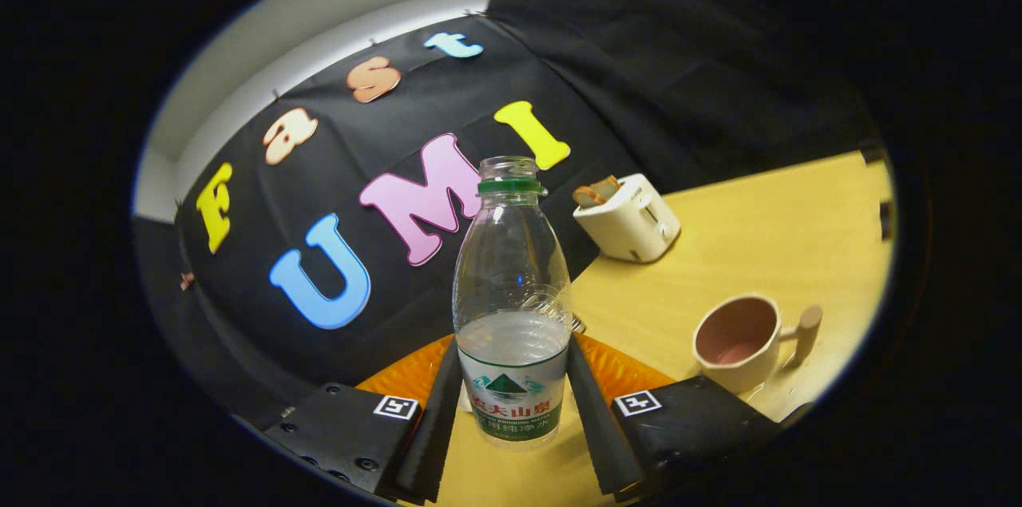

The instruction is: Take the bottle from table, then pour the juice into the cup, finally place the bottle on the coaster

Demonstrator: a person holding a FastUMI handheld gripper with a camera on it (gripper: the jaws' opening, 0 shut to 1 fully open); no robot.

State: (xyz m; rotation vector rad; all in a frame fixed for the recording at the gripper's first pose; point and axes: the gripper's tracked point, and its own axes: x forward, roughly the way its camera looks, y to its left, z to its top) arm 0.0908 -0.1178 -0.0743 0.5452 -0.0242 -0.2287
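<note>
Gripper (515,403): fingers closed against both sides of uncapped water bottle (512,307), part full, upright. Orange coaster (407,375) just behind, largely hidden. Cup (738,341) near right on table (766,235). Toaster (627,218) far right.

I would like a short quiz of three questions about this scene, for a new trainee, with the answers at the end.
1. True or false: the bottle has its cap on.
2. What lies on the table under and behind the bottle? A) an orange coaster B) a blue plate C) a white towel
3. Fill in: the pink-lined cup stands ahead of the gripper, beside the ____ finger.

Key: 1. False, the neck is open above the green ring. 2. A. 3. Right. The gripper's fingers press on both sides of the bottle; a white toaster stands beyond.
</note>
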